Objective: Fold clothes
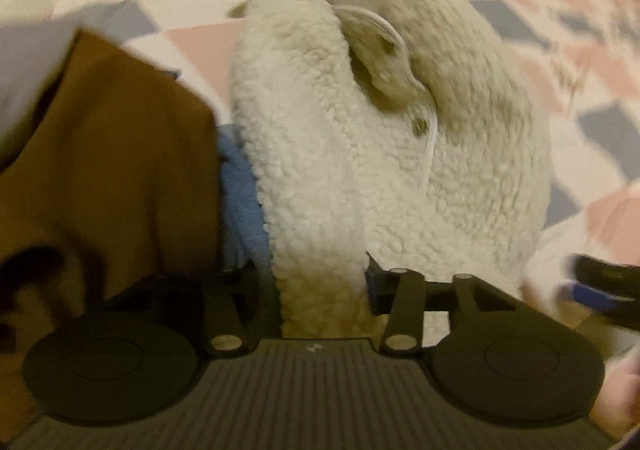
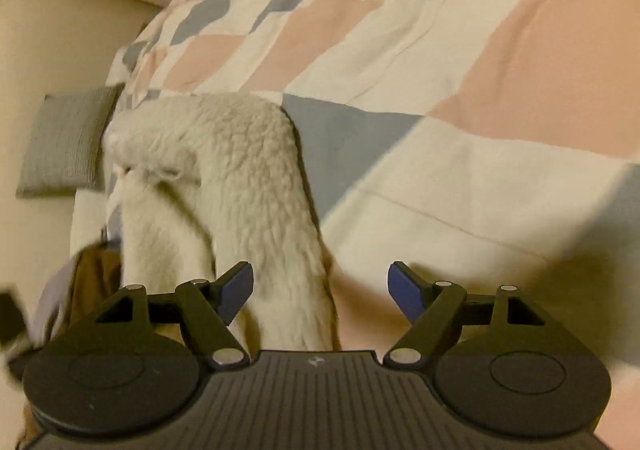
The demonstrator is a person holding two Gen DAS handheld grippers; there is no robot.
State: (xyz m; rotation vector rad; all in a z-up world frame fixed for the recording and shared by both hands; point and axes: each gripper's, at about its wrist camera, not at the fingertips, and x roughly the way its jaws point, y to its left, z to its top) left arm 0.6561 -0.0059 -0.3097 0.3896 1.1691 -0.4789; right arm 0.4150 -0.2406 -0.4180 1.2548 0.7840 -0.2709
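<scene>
Pinching a fleece jacket point(image 1: 360, 153) fold, the left tool point(image 1: 320, 282) is gripping shallowly; the right tool point(image 2: 320, 290) is gaping empty, risking slippage.

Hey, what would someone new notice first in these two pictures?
The fluffy cream fleece garment fills the middle of both views, pinched in the left gripper. The right gripper stands open beside it. Beneath lies a pink, grey and white checked quilt, with a brown garment to the left.

Left gripper point(image 1: 320, 282) clamped shut, right gripper point(image 2: 320, 290) jaws spread
</scene>
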